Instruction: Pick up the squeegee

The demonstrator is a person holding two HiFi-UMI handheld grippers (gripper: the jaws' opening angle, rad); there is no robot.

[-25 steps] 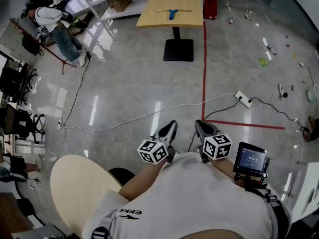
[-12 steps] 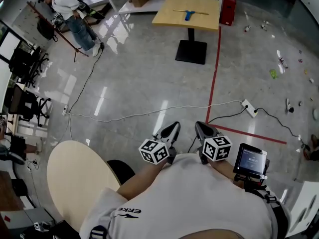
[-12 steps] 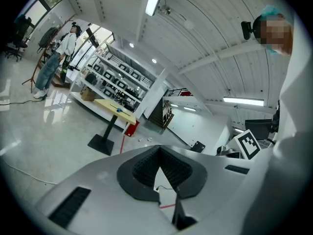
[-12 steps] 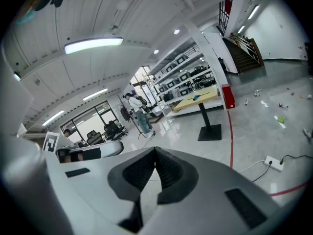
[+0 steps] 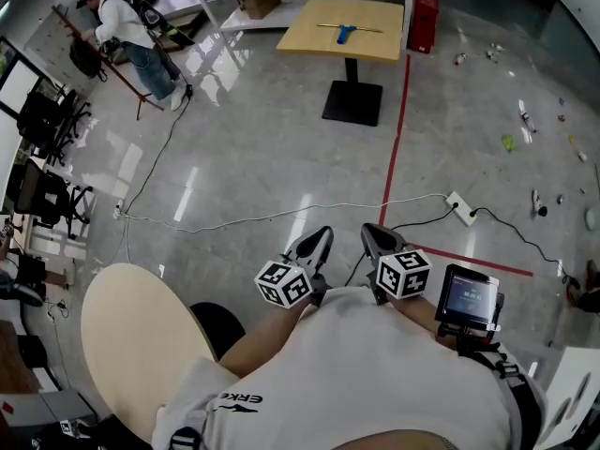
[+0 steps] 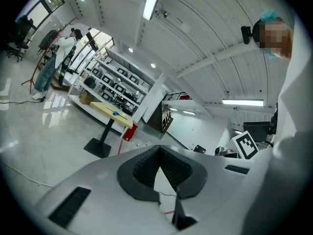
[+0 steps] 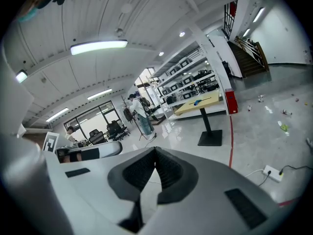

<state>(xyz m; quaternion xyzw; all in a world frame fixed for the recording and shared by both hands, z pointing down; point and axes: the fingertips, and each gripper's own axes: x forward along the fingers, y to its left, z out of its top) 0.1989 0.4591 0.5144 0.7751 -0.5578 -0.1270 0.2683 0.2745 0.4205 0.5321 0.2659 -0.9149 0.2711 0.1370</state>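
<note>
The squeegee (image 5: 345, 33), with a blue handle and a long thin blade, lies on a small yellow table (image 5: 361, 47) far across the floor. It is a blue speck in the left gripper view (image 6: 116, 113) and the right gripper view (image 7: 196, 102). My left gripper (image 5: 319, 240) and right gripper (image 5: 373, 236) are held side by side close to the body and point toward the table. Both have their jaws shut with nothing between them, as the left gripper view (image 6: 159, 150) and the right gripper view (image 7: 155, 151) show.
A red box (image 5: 424, 9) stands beside the table. Red tape (image 5: 394, 139), a white cable (image 5: 272, 216) and a power strip (image 5: 459, 209) cross the floor between. A round beige table (image 5: 122, 336) is at my left. A person (image 5: 127, 31) stands at the far left; litter (image 5: 511, 142) lies at the right.
The head view has swung, so the yellow table now sits a little further right and lower. Both grippers stay shut, side by side near the body.
</note>
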